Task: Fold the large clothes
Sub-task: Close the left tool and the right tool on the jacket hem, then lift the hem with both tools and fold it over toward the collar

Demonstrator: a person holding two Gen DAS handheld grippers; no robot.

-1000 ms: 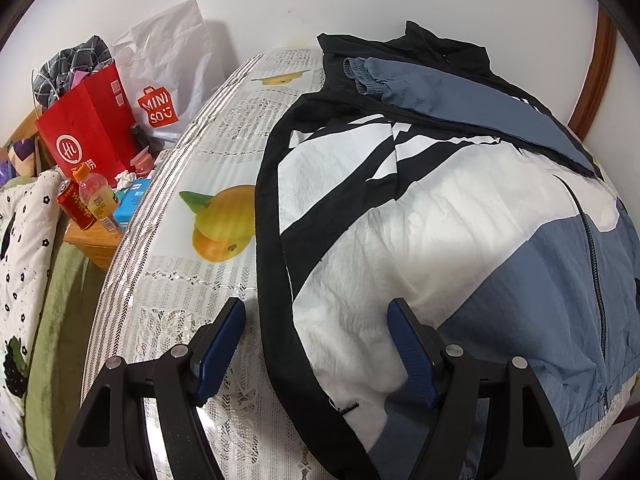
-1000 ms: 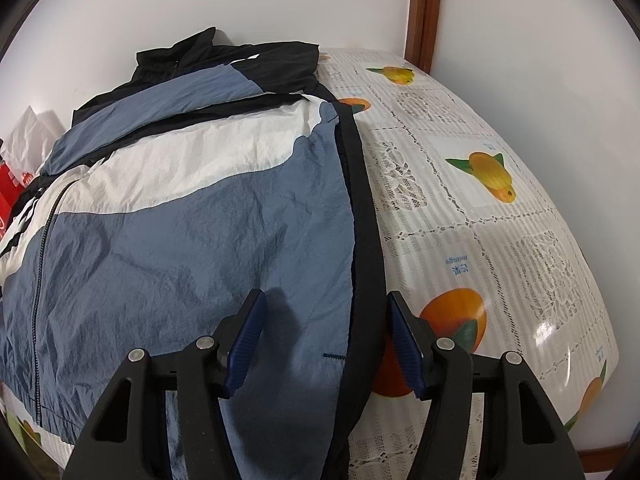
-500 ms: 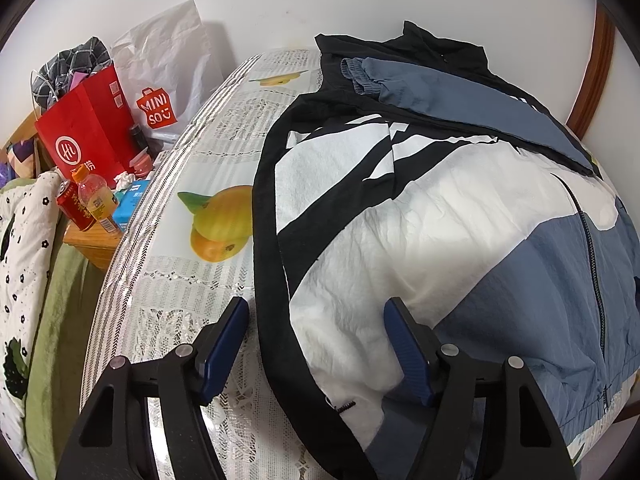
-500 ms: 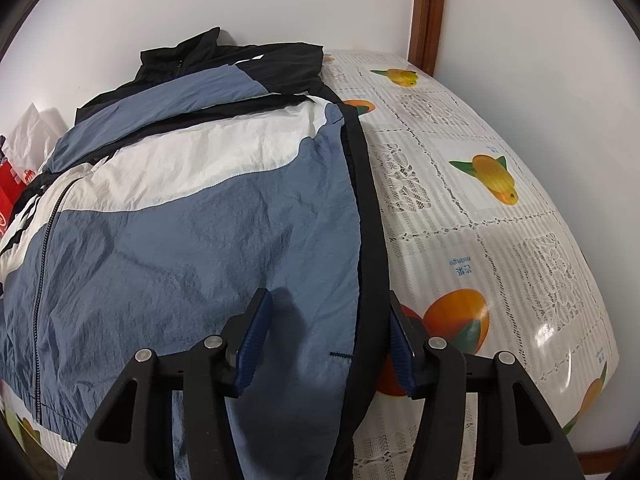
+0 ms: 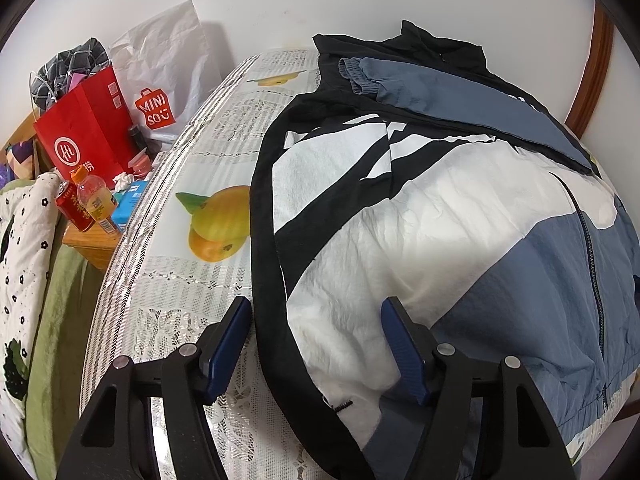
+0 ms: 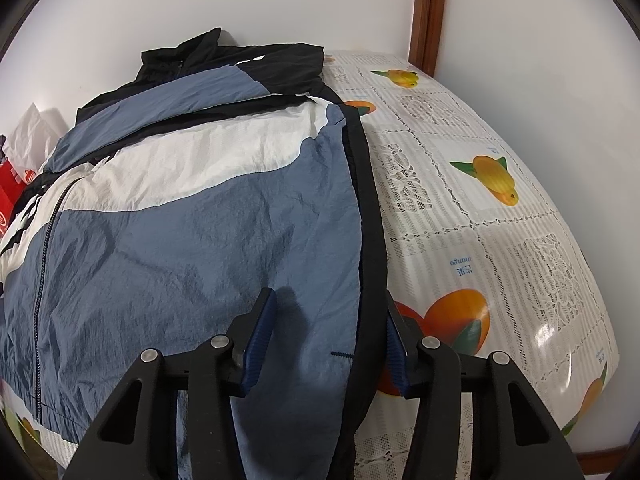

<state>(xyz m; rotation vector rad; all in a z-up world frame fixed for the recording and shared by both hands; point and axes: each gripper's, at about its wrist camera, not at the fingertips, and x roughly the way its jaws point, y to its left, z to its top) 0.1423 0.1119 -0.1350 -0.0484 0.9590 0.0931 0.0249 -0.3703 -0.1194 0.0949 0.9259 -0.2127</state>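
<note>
A large blue, white and black zip jacket (image 5: 420, 216) lies flat on the table, front up, with a blue sleeve (image 5: 460, 96) folded across its chest. It fills the right wrist view too (image 6: 192, 220). My left gripper (image 5: 316, 316) is open, its jaws astride the jacket's black left side edge near the hem. My right gripper (image 6: 330, 308) is open, its jaws astride the black right side edge (image 6: 370, 216) near the hem. Neither gripper is closed on cloth.
The table wears a lace cloth with fruit prints (image 6: 480, 208). Left of it, a red paper bag (image 5: 84, 136), a white shopping bag (image 5: 160, 76), bottles and a can (image 5: 86, 200) stand on a low stand. A wooden door frame (image 6: 428, 12) stands behind the table.
Both grippers have crept slightly forward along the jacket's side edges. Both stay open. The jacket has not moved.
</note>
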